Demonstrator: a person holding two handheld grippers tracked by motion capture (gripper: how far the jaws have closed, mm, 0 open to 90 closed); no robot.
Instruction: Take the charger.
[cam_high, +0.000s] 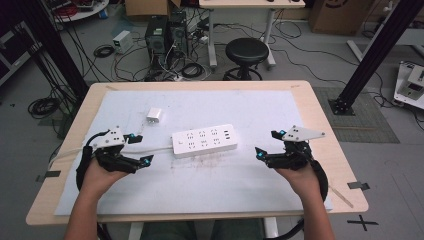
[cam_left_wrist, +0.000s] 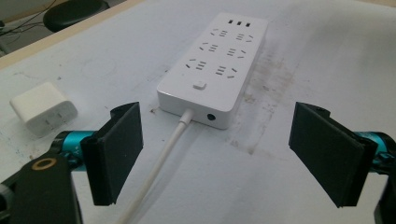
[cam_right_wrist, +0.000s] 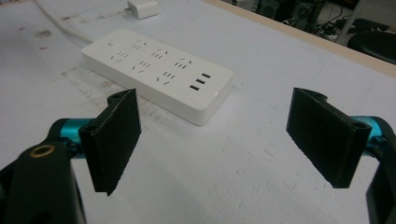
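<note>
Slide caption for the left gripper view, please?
Open left gripper faces a white power strip and its cable; white charger lies nearby.

Grey floor (cam_high: 300, 55), black stool (cam_high: 246, 52), tangled cables (cam_high: 165, 67), computer towers (cam_high: 166, 32)

Two hand-held grippers, black-bodied, each topped by a pale grey three-cornered plate; left gripper (cam_high: 141, 148) and right gripper (cam_high: 266, 144) both fitted with teal-blue metal pieces near the jaw tips; flat, rectangular black pads (cam_left_wrist: 117, 151) on the jaws, matte and slightly worn at the edges; a brass-coloured ring (cam_left_wrist: 45, 164) set into the black housing at lower left in each gripper view; black cable looping back past each wrist; forearms bare, no sleeves visible.
</note>
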